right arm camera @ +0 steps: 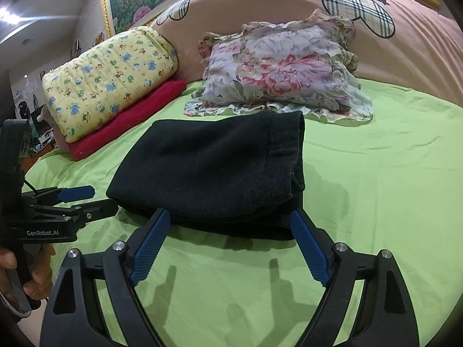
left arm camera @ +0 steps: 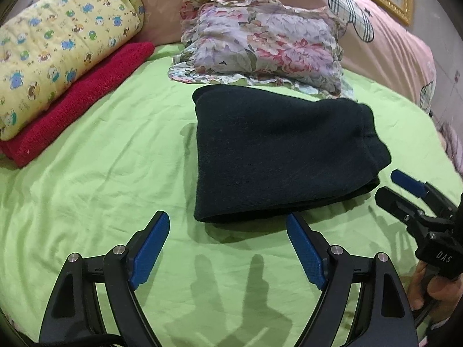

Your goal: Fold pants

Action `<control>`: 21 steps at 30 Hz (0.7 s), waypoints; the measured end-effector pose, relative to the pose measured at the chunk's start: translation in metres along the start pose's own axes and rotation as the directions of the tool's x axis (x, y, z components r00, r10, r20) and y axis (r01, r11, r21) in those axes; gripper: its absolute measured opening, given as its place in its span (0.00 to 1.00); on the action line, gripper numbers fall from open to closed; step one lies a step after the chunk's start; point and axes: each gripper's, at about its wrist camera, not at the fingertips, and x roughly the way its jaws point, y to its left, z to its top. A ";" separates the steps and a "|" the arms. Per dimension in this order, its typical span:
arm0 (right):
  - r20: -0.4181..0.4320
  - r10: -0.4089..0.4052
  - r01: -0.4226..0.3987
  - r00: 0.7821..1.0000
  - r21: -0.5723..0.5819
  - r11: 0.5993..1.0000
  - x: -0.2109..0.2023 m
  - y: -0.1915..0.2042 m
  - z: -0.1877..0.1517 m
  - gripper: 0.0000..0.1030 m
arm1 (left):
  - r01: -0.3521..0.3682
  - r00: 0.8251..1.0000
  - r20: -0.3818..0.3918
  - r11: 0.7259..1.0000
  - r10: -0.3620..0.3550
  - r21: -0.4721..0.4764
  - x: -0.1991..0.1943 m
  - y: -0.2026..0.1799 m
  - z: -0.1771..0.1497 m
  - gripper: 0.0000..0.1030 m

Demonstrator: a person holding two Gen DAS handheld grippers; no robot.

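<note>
Left gripper (left arm camera: 228, 225) and right gripper (right arm camera: 230, 224) both spread wide, holding nothing, parked just off the near edge of the pants (left arm camera: 277, 150). Pants sit as a compact dark folded stack mid-bed on the green sheet (left arm camera: 101, 202), just short of the floral pillow (left arm camera: 260, 40) toward the head. Risk: a finger snagging the near hem would drag the top layer and open the fold.

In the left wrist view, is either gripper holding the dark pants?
No, the left gripper and right gripper both stand open beside the folded dark pants, which lie free on the green sheet.
</note>
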 end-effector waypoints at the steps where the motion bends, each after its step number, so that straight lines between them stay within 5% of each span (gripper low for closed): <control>1: -0.008 -0.002 0.002 1.000 0.000 1.000 0.001 0.000 0.000 0.83 | -0.003 1.000 -0.004 1.000 0.003 0.007 0.001 -0.001 0.000 0.81; 21: -0.076 -0.007 0.004 0.997 -0.044 0.999 0.013 0.013 0.001 0.84 | -0.008 0.999 -0.032 1.000 0.008 0.018 0.013 -0.003 0.001 0.82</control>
